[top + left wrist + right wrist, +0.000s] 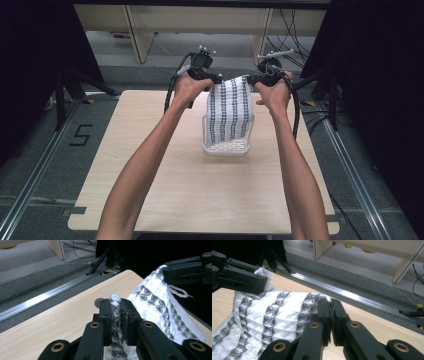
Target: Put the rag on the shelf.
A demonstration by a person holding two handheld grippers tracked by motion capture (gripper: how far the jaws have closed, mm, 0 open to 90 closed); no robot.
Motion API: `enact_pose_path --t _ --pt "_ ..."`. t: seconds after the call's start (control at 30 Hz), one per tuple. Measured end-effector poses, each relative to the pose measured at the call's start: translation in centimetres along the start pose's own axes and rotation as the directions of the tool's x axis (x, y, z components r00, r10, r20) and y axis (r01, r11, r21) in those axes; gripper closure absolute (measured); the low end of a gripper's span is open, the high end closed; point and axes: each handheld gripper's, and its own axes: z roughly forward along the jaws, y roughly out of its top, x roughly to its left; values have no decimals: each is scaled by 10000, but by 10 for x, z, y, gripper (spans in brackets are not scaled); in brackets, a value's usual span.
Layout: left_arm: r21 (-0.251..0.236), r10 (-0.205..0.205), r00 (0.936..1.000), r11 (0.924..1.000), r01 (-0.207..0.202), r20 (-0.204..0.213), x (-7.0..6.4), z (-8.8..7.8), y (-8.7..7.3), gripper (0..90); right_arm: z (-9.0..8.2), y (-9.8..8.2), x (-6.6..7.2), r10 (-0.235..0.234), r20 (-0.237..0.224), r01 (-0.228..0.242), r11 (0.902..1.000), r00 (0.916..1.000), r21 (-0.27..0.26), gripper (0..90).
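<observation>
A white cloth with dark patterned stripes [229, 112] hangs between my two grippers above the table, and its lower end reaches down into a white plastic basket [225, 148]. My left gripper [216, 80] is shut on the cloth's top left corner; in the left gripper view the bunched cloth [116, 312] is pinched between the black jaws of the left gripper [116, 302]. My right gripper [251, 79] is shut on the top right corner, where the cloth [274, 317] enters the closed jaws of the right gripper [330, 305]. Both hands are raised over the table's far half.
The wooden table [200, 190] carries the basket near its middle. Beyond the far edge lie a grey floor, aluminium rails [45, 298], tripod legs and cables. Dark curtains stand on both sides.
</observation>
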Motion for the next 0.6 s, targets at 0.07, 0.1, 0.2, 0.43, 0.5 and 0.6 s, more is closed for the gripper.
enact_pose_path --t 0.07,0.1,0.2,0.43,0.5,0.6 --pt "75 -26 10000 10000 26 -11 0 3 -3 796 3 -3 -1 76 2 -76 9999 10000 138 879" --pt "178 16 10000 9998 -16 -12 0 5 -5 793 5 -5 -1 140 -21 -139 9997 9999 203 878" --pt "421 78 9999 9991 -73 -131 0 11 -11 789 9 -10 -1 356 12 -356 9983 9994 470 876" --pt "743 -135 9999 9971 139 -65 5 22 -25 778 21 -20 -1 159 31 -161 9954 9999 944 871" --pt "805 -170 9998 9966 173 -39 6 24 -28 771 25 -23 -1 178 58 -183 9940 9998 1078 871" --pt "1007 -218 9997 9947 225 -76 6 28 -33 742 29 -26 0 349 49 -353 9904 9994 1339 865"
